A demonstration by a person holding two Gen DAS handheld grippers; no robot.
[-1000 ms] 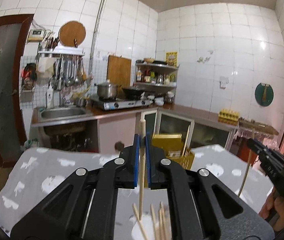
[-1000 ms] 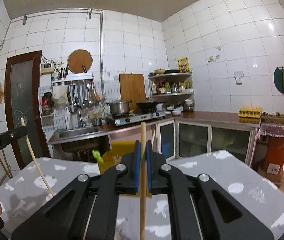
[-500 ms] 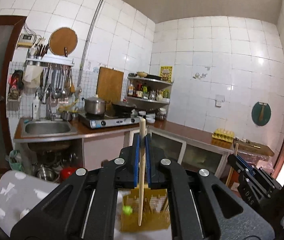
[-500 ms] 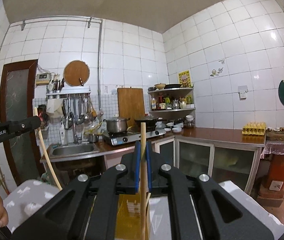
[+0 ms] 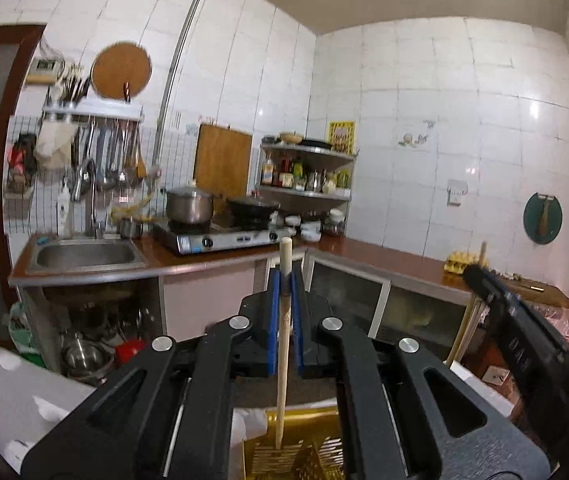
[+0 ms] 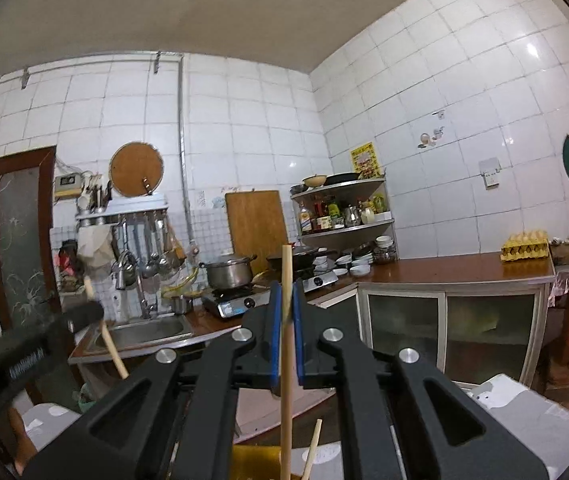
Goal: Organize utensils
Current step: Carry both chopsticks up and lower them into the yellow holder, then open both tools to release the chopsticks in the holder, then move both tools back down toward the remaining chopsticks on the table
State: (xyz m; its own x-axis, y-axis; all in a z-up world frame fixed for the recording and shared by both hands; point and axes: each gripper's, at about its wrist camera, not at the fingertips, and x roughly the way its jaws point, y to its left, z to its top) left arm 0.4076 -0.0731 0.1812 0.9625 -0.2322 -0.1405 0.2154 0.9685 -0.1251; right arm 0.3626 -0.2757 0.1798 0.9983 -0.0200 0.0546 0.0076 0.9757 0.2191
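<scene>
With my left gripper [image 5: 284,292] and right gripper [image 6: 286,300] each pinching an upright chopstick [image 5: 283,344] over the near yellow basket [image 5: 316,456], I must next lower both in.

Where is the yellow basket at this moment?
In the left wrist view the yellow basket sits at the bottom centre, directly below the left gripper, with the tip of its held chopstick reaching into it.

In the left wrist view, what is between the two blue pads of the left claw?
A wooden chopstick stands between the pads of the left claw, its lower tip over the yellow basket. The left wrist view shows it.
</scene>
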